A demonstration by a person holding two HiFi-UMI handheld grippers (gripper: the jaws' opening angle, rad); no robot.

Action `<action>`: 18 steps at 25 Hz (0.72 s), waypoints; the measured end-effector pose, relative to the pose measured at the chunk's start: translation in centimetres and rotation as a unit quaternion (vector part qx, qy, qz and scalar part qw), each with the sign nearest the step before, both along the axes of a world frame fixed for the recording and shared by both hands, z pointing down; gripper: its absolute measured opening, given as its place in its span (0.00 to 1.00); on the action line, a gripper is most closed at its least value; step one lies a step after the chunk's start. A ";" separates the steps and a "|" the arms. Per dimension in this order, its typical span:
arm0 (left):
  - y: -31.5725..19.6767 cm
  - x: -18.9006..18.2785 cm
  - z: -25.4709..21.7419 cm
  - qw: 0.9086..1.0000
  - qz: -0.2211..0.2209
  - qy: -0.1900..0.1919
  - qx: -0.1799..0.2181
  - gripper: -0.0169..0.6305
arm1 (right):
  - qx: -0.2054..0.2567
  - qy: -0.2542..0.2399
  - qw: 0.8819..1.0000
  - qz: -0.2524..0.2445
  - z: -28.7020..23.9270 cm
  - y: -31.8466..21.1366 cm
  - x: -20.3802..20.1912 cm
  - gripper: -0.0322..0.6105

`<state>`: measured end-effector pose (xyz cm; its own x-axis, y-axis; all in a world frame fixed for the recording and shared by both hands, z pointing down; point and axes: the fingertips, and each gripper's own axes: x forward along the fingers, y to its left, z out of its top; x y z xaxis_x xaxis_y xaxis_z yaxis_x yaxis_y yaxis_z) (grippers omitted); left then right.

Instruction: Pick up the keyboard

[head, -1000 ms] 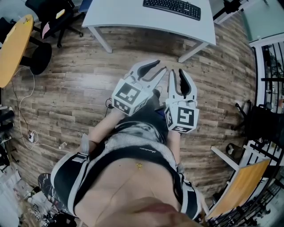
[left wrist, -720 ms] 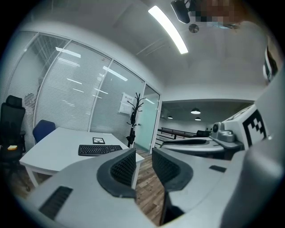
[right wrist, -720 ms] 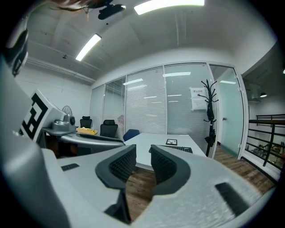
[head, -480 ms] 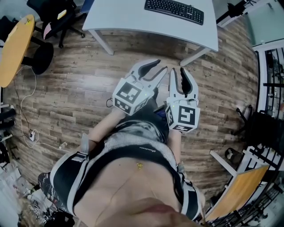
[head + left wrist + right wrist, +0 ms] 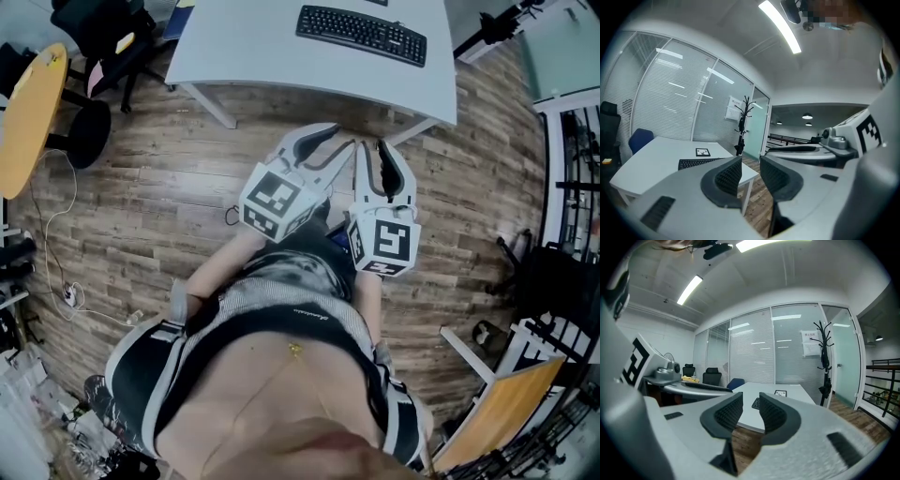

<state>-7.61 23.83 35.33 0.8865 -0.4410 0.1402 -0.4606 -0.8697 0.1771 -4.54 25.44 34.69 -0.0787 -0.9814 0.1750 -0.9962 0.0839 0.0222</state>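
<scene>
Wood-plank floor (image 5: 141, 187), smooth white rectangular table (image 5: 262, 47), flat black keyboard (image 5: 361, 34)

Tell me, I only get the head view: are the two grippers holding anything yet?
Observer: No. The left gripper view shows the left gripper with its jaws apart and only air between them.
Operator: And the other one?
Observer: The right gripper has just been opening its jaws. There is a narrow gap and nothing in it.
Operator: Is there anything near the keyboard?
Observer: Yes. A small square card with a dark border lies on the table just past the keyboard.
</scene>
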 end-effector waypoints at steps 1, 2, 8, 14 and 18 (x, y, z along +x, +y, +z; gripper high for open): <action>-0.5 0.3 -0.1 1.000 -0.001 0.000 -0.001 0.18 | 0.000 -0.001 1.000 -0.001 -0.1 -0.5 0.3 0.22; -1.1 0.6 -0.2 1.000 -0.001 -0.001 -0.002 0.18 | 0.001 -0.001 1.000 -0.002 -0.3 -1.1 0.6 0.22; -3.9 1.9 -0.3 1.000 -0.011 -0.001 -0.008 0.18 | 0.000 -0.002 1.000 -0.011 -0.7 -3.8 2.1 0.22; -6.5 2.7 -0.2 1.000 -0.024 0.000 -0.018 0.18 | -0.009 -0.002 1.000 -0.025 -0.6 -6.5 2.9 0.23; -8.0 3.7 -0.2 0.999 -0.035 0.000 -0.020 0.18 | -0.012 -0.005 0.999 -0.033 -0.5 -7.9 3.9 0.24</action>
